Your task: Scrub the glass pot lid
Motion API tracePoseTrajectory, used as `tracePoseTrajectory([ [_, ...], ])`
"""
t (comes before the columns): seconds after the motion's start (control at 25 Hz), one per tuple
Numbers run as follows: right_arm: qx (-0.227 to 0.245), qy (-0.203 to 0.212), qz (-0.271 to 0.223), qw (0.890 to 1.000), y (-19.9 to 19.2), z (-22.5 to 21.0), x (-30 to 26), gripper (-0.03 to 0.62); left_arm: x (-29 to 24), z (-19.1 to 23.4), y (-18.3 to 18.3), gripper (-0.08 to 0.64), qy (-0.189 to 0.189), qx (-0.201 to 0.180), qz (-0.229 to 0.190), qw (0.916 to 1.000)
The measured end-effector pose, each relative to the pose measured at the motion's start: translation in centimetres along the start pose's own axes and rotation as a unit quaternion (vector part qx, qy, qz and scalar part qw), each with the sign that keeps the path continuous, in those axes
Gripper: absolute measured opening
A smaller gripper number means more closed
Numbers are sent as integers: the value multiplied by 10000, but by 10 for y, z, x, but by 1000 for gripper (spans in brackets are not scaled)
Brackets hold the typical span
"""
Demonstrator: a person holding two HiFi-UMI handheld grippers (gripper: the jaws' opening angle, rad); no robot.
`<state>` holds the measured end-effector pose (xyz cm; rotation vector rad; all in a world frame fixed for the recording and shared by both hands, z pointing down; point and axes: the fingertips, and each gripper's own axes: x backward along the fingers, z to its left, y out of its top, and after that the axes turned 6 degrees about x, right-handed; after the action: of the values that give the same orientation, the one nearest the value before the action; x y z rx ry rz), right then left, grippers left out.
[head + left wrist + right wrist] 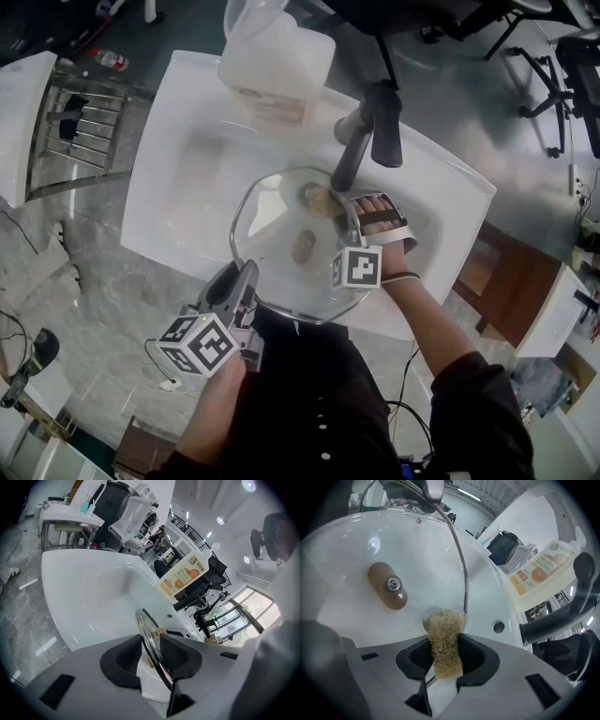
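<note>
Left gripper (246, 274), white basin (187, 187), grey marble floor (103, 281), office chairs (553, 84) beyond.

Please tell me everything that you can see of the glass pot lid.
The glass pot lid is a round, clear pane with a thin metal rim. In its middle sits an oval brown knob, wood by its look, with a metal screw at its centre. The lid is held over the white sink. The left gripper pinches its near rim between both pads. The right gripper holds a straw-coloured fibre scrubber, whose tip meets the far rim.
</note>
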<state>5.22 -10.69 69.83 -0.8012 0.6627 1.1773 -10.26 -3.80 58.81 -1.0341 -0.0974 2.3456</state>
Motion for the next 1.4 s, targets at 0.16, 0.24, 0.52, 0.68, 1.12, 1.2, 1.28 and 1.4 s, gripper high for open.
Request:
tracePoseTrajectory([
  [0.16,25,268,160,9995,-13,12,12,147,0,0,0,138,13,-16,-27,10000],
  [0.24,64,366,206,9991,-18,15,19,147,1,-1,0,138,9,-13,-47,10000],
  [0.52,365,939,255,9946,-28,36,40,146,1,1,-2,138,60,-33,-47,10000],
  [0.68,464,1218,288,9910,-29,45,52,147,2,1,-2,140,80,-82,-43,9999],
  [1.12,151,779,-68,9968,-10,21,66,147,2,-1,-3,141,143,-203,76,9997],
  [1.2,-137,455,-354,9982,7,0,68,147,2,-1,-2,141,136,-201,82,9997],
  [1.28,-322,156,-617,9974,25,-21,65,147,2,-1,-2,141,136,-201,79,9997],
  [1.4,-626,-87,-945,9935,50,-44,53,147,2,-2,-2,141,116,-202,72,9997],
])
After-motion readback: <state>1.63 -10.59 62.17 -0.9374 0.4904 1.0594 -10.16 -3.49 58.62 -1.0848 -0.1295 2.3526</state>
